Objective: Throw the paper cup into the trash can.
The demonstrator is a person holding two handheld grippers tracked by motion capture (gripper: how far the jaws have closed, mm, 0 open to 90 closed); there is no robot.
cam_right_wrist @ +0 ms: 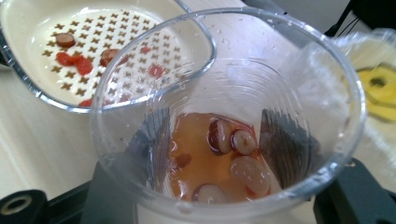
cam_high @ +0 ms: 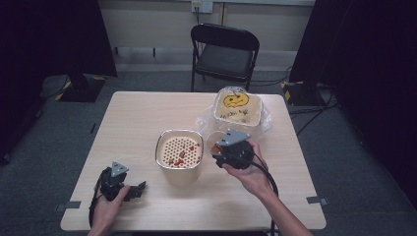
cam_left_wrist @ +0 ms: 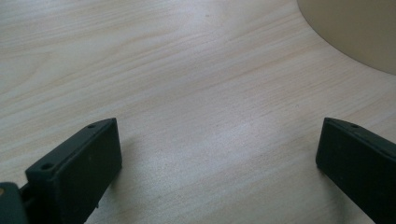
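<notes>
Holding a clear plastic cup point(cam_right_wrist: 224, 135) clamped between its jaws, the right gripper point(cam_high: 231, 150) sits just right of the cream strainer pot point(cam_high: 179, 150) on the bench point(cam_high: 147, 113). Thin walls will likely buckle under a hard squeeze, so the low grip on the sides looks sensible. Amber liquid and a few soft red fruit pieces in the bottom make it light but sloshy; wet plastic may slip. The left gripper point(cam_high: 137, 189), lower left of the pot, rests with jaws wide apart, holding nothing.
</notes>
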